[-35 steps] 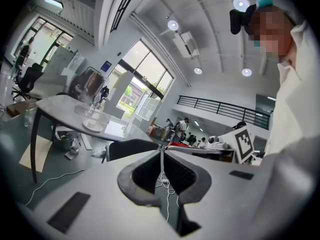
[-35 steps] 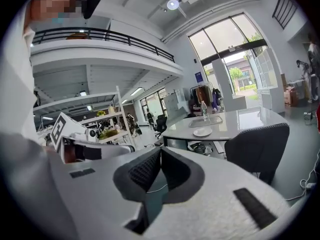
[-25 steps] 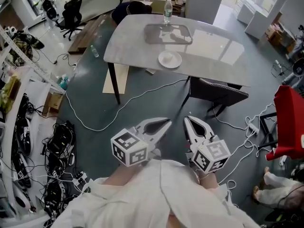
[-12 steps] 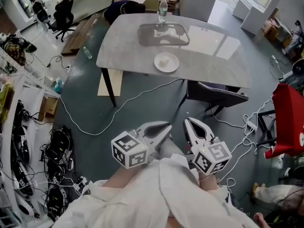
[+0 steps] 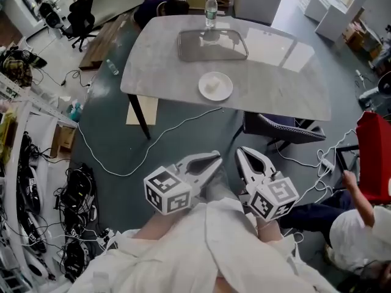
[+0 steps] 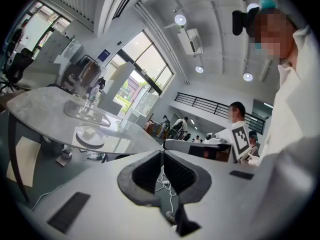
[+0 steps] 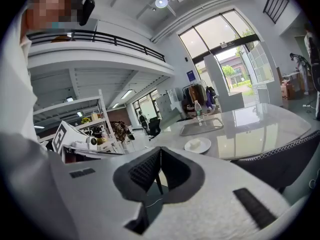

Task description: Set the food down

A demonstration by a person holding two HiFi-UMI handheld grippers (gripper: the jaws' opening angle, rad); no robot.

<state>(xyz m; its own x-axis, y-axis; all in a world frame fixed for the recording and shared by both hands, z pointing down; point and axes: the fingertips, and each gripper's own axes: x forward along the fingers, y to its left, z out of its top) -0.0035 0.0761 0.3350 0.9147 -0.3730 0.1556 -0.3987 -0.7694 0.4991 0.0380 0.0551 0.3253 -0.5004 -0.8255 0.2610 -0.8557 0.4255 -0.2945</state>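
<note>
A white plate (image 5: pixel 215 85) holding a pale piece of food sits near the front edge of the grey table (image 5: pixel 275 78), well ahead of me. Both grippers are held low in front of my body, over the floor and far short of the table. My left gripper (image 5: pixel 214 158) is shut with nothing between its jaws, and my right gripper (image 5: pixel 241 152) is shut and empty too. The plate (image 6: pixel 90 135) lies ahead to the left in the left gripper view. In the right gripper view the plate (image 7: pixel 197 145) lies ahead beyond the shut jaws.
A clear tray (image 5: pixel 212 44) and a water bottle (image 5: pixel 211 10) stand farther back on the table. A dark chair (image 5: pixel 284 125) is tucked at the table's near right side. Cables (image 5: pixel 159 139) cross the floor; a person (image 5: pixel 360 224) crouches at the lower right by a red object (image 5: pixel 376 154).
The table and plate have drawn closer and shifted slightly right in the head view. A person has come into view at the lower right. Both grippers keep their pose, still shut.
</note>
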